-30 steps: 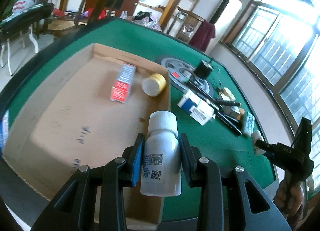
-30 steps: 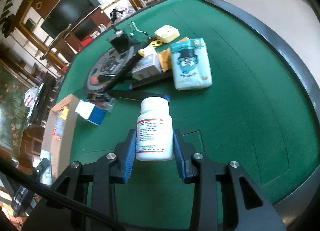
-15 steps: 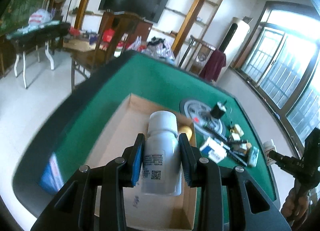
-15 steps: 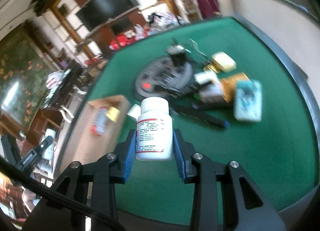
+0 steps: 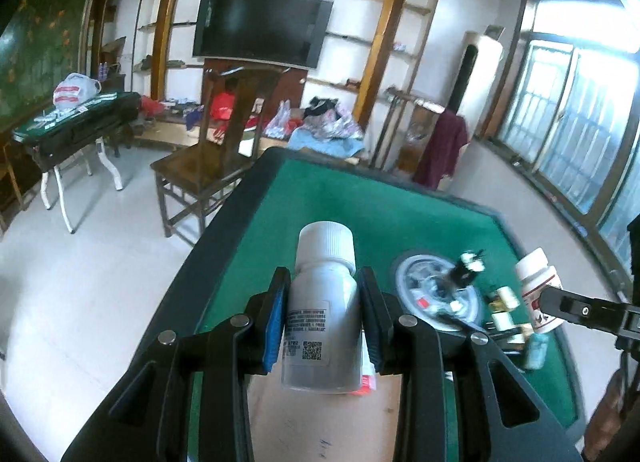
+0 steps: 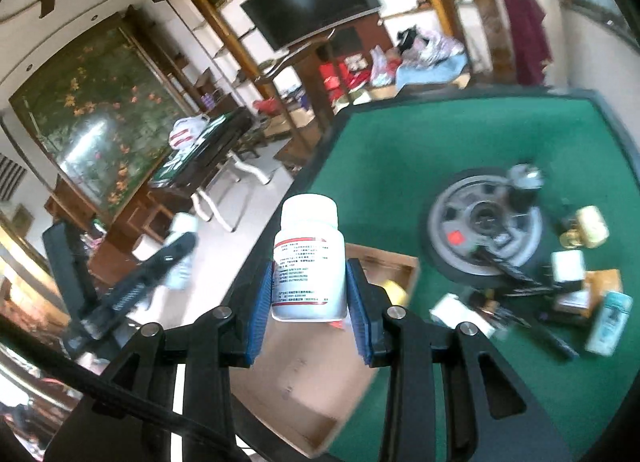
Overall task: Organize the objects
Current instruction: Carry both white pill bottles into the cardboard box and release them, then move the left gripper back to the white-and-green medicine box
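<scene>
My left gripper [image 5: 322, 318] is shut on a white pill bottle [image 5: 320, 326] with a QR label, held high above the cardboard box [image 5: 320, 422]. My right gripper [image 6: 308, 290] is shut on a white pill bottle with a red-edged label [image 6: 309, 266], held above the same box [image 6: 304, 374]. The right gripper and its bottle also show in the left wrist view [image 5: 538, 290]. The left gripper and its bottle show blurred at the left of the right wrist view [image 6: 178, 258]. A red pack [image 5: 366, 380] and a yellow lid [image 6: 394, 290] lie partly hidden in the box.
The green felt table [image 6: 400, 165] carries a grey wheel [image 6: 484, 229] with a black part on it, a teal packet [image 6: 608, 322], small boxes and black pens at the right. A wooden chair [image 5: 212, 165] stands beyond the table's far edge.
Both grippers have risen and tilted up with their bottles. The views now take in more of the room. The right gripper has moved left over the box.
</scene>
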The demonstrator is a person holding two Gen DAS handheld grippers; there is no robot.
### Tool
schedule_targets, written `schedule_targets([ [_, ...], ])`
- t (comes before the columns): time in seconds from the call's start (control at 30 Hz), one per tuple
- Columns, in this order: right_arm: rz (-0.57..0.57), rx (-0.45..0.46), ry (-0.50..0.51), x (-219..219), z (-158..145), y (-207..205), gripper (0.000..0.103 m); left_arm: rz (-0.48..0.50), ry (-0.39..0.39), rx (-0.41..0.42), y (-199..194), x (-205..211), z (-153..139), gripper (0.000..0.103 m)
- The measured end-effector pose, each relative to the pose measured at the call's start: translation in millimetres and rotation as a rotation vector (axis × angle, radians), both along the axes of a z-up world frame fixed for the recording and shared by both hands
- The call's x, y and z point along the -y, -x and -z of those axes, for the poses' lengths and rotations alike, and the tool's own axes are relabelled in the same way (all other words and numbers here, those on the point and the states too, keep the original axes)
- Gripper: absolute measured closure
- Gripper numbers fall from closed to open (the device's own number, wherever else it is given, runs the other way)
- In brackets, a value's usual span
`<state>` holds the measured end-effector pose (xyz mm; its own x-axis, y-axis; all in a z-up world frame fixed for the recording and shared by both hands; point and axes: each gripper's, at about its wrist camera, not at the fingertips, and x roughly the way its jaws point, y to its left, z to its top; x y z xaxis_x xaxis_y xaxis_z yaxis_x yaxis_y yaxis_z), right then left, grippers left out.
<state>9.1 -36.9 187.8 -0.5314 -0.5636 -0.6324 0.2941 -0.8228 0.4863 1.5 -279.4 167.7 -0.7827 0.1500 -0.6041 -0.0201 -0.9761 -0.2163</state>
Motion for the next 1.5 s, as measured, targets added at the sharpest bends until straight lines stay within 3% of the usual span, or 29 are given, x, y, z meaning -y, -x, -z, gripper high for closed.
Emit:
schedule_targets([
  [0.17,-0.028,0.174,0.040,36.5,67.3,45.6,0.070,0.017,-0.082,0.147,31.3,1.3,71.5,0.073],
  [0.27,-0.023,0.293,0.088,51.9,118.1,73.6,0.070,0.027,-0.084,0.207,42.5,-1.6,104.4,0.073],
  [0.4,-0.007,0.367,0.113,64.8,155.4,96.8,0.069,0.034,-0.076,0.223,53.1,0.8,127.3,0.074],
  [0.57,0.010,0.409,0.095,75.7,179.4,111.8,0.069,0.060,-0.087,0.239,56.8,-1.3,137.6,0.074],
  [1.07,0.022,0.376,-0.009,86.5,179.7,109.2,0.069,0.031,-0.150,0.234,62.3,8.8,133.4,0.073],
  [1.13,0.029,0.367,-0.025,87.1,179.8,109.6,0.069,0.024,-0.148,0.226,58.2,8.8,129.4,0.069],
  [1.2,0.029,0.366,-0.029,86.9,180.0,109.0,0.069,0.012,-0.156,0.215,52.5,9.8,124.8,0.055],
  [1.27,0.021,0.366,-0.036,87.7,178.0,108.1,0.066,-0.005,-0.170,0.205,46.9,12.0,121.3,0.047],
  [1.5,-0.006,0.230,-0.067,73.5,136.6,89.4,0.064,-0.013,-0.209,0.199,25.4,9.2,109.9,0.046],
])
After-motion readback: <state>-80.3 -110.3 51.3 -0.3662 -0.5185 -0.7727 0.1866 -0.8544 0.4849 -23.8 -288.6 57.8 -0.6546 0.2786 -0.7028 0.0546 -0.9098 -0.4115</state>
